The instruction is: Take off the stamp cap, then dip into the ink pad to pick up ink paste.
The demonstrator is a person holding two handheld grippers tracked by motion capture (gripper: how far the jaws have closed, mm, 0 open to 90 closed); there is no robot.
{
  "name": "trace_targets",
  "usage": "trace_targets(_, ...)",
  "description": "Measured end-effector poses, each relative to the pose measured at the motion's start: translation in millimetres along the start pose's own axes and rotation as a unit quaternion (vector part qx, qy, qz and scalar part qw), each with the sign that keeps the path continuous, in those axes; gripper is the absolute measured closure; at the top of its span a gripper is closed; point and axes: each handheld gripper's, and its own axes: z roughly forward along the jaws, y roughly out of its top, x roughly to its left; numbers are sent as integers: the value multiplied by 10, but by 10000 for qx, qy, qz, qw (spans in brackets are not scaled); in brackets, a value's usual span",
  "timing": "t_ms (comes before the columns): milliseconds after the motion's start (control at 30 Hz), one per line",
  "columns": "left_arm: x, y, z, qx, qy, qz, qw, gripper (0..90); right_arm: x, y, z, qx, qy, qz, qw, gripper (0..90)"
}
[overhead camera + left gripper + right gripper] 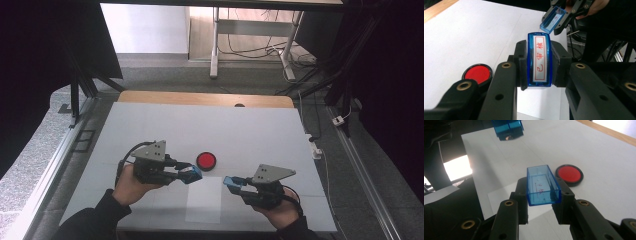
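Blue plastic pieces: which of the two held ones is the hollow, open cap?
The clear blue plastic cap in the right hand-held gripper; the blue stamp body carries a red-lettered label.

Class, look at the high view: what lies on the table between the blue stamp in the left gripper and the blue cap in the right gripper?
No object: bare mat and the white sheet below the gap between stamp and cap.
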Motion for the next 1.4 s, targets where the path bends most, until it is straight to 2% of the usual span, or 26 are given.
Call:
trace_targets(300,-1,18,-4,23,147,-30,9999,703,-69,-172,-180,74,-356,415,9985,682)
trace_targets(433,3,28,-3,31,204,-59,9998,702,-84,-248,-259,75,-447,513,9977,682)
trace_targets(567,11,44,2,71,287,-55,9995,702,-86,-318,-332,100,-603,505,9969,682)
trace_targets(700,23,58,11,103,351,-70,9993,702,-88,-383,-395,127,-730,634,9952,682)
trace_targets(967,60,62,36,161,436,-150,9988,702,-99,-514,-503,107,-861,912,9921,681)
trace_targets(1167,103,88,74,241,493,-149,9984,702,-98,-556,-545,86,-914,991,9908,681)
trace_targets(1400,183,103,92,258,588,-269,9976,702,-101,-597,-590,136,-990,1060,9893,681)
